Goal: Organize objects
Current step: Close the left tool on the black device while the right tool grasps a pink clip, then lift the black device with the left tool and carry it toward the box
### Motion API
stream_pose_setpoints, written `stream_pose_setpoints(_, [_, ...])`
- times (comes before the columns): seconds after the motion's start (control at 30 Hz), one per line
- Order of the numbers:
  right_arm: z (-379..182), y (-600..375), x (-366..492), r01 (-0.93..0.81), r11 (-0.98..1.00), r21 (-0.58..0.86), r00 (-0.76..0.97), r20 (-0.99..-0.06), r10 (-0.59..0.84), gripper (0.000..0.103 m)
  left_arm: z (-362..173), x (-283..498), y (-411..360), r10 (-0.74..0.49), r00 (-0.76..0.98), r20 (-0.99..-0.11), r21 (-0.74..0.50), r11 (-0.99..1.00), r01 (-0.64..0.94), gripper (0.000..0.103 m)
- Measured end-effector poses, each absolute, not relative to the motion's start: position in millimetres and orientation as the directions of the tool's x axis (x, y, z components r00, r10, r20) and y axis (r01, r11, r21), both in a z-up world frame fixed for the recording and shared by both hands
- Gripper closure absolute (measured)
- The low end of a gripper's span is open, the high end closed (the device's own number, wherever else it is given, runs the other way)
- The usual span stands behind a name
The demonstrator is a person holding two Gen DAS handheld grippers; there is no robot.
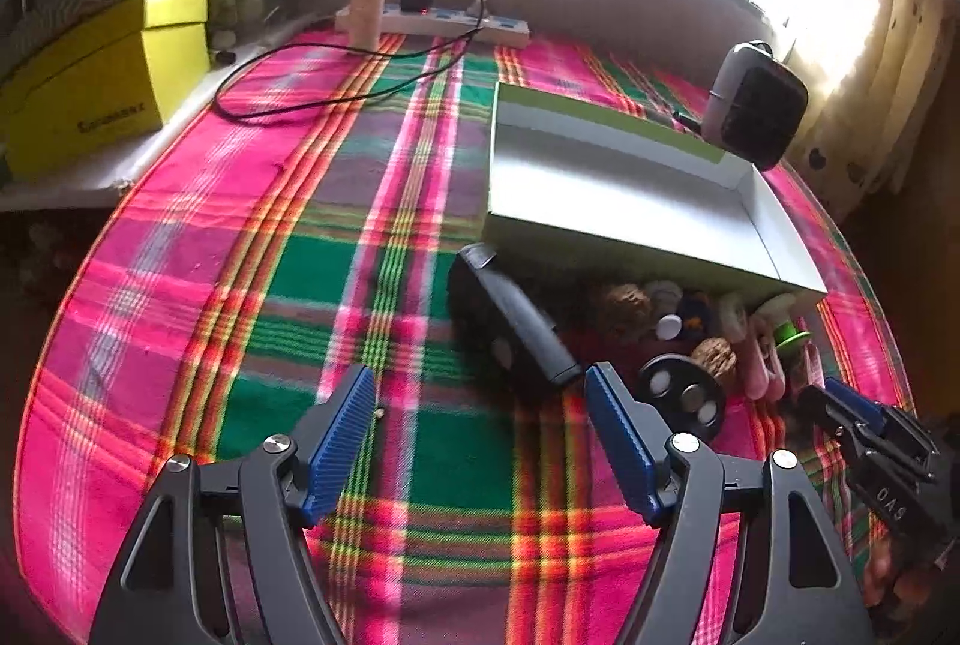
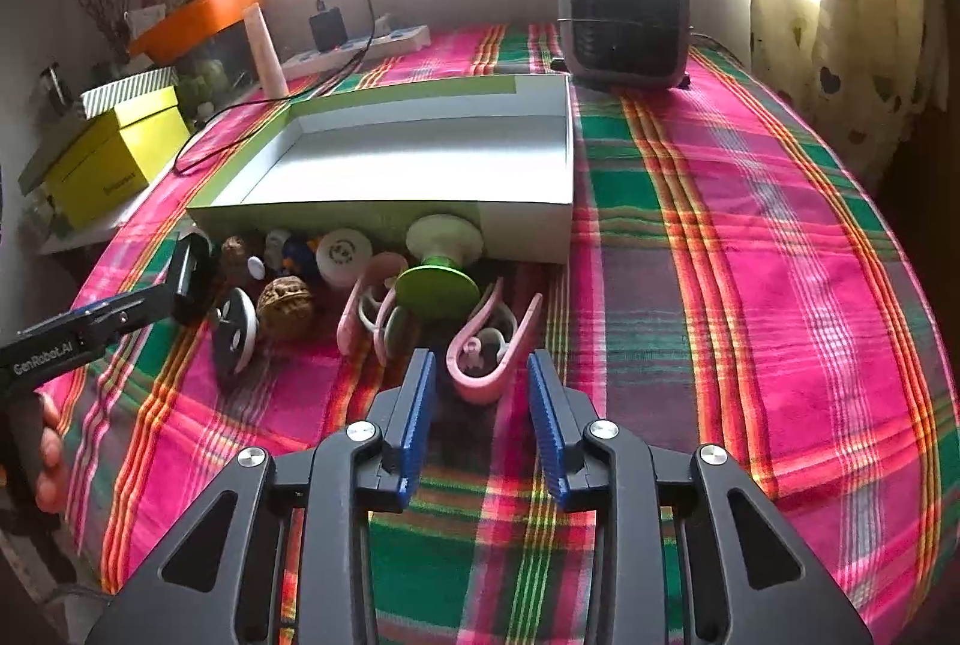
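A heap of small things lies against the front wall of a shallow white and green box (image 2: 384, 219): a green spool (image 2: 438, 285), a walnut (image 2: 287, 306), a black disc with white spots (image 2: 235, 330), a white disc (image 2: 343, 255) and a pink clip (image 2: 360, 312). My right gripper (image 2: 480, 375) is shut on a second pink clip (image 2: 480, 369), which lies on the cloth with a blue pad on each side. My left gripper (image 1: 480, 375) stands open over the cloth with nothing in it. A long black device (image 1: 510, 327) lies just beyond its right finger.
A plaid cloth (image 2: 750, 285) covers the table. A small heater (image 2: 624, 15) stands behind the box. At the back left are a power strip (image 2: 360, 45) with a charger and trailing cable, a yellow box (image 2: 114, 159) and an orange tray (image 2: 198, 18). A hand (image 2: 51, 459) holds the left gripper.
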State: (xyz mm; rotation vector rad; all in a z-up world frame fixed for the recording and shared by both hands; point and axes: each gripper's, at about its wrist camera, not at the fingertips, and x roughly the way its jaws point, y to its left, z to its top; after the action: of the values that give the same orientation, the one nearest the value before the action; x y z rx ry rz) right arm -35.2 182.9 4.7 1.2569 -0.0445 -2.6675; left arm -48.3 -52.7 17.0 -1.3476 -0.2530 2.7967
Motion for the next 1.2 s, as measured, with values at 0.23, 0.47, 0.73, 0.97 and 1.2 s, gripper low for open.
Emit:
stream_pose_setpoints(0.23, [2.6,178.8,-45.0,0.151,-0.986,0.076,-0.607,-0.78,-0.153,0.07,15.2,-63.9,-49.6,0.071,-0.619,-0.782,-0.149,-0.986,0.075,0.031])
stream_pose_setpoints(0.47, [1.8,181.2,-51.1,0.154,-0.986,0.06,-0.612,-0.778,-0.143,0.07,10.2,-70.9,-50.3,0.06,-0.611,-0.789,-0.146,-0.985,0.091,0.035])
stream_pose_setpoints(0.73, [1.4,182.7,-49.0,0.167,-0.984,0.064,-0.615,-0.773,-0.154,0.078,8.1,-67.9,-53.0,0.069,-0.603,-0.795,-0.152,-0.984,0.089,0.066])
stream_pose_setpoints(0.97, [1.4,185.0,-44.6,0.167,-0.983,0.075,-0.618,-0.769,-0.163,0.078,8.3,-60.7,-58.7,0.108,-0.607,-0.787,-0.194,-0.978,0.078,0.08])
stream_pose_setpoints(1.2, [1.8,189.9,-35.3,0.161,-0.983,0.084,-0.62,-0.767,-0.167,0.078,6.3,-47.3,-57.7,0.22,-0.591,-0.776,-0.287,-0.958,0.021,0.08])
